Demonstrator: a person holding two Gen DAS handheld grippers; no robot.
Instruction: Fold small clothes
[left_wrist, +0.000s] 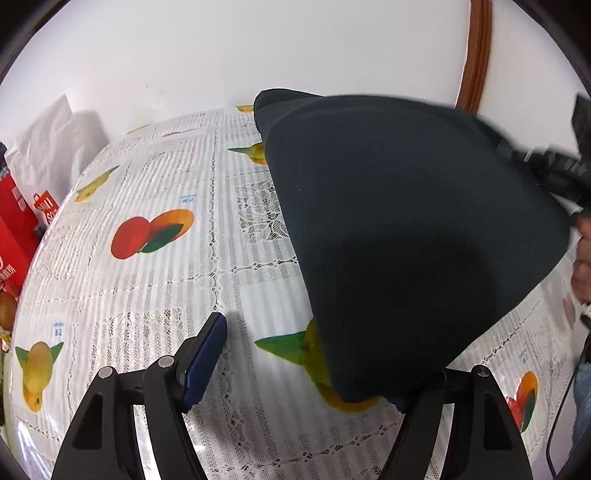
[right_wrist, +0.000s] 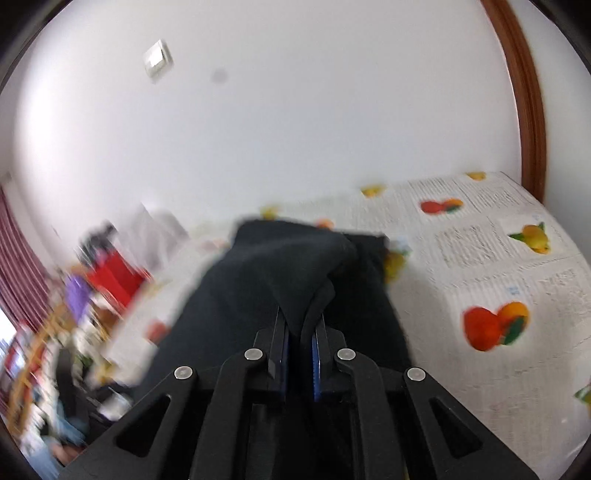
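Bright daylight, motion-blurred right view

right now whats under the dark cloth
Under the dark cloth lies the fruit-print tablecloth; a yellow fruit print pokes out at its edge. Whatever lies further beneath is covered.

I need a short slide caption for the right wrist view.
Right tool shut on a fold of the dark garment, above the fruit-print tablecloth.
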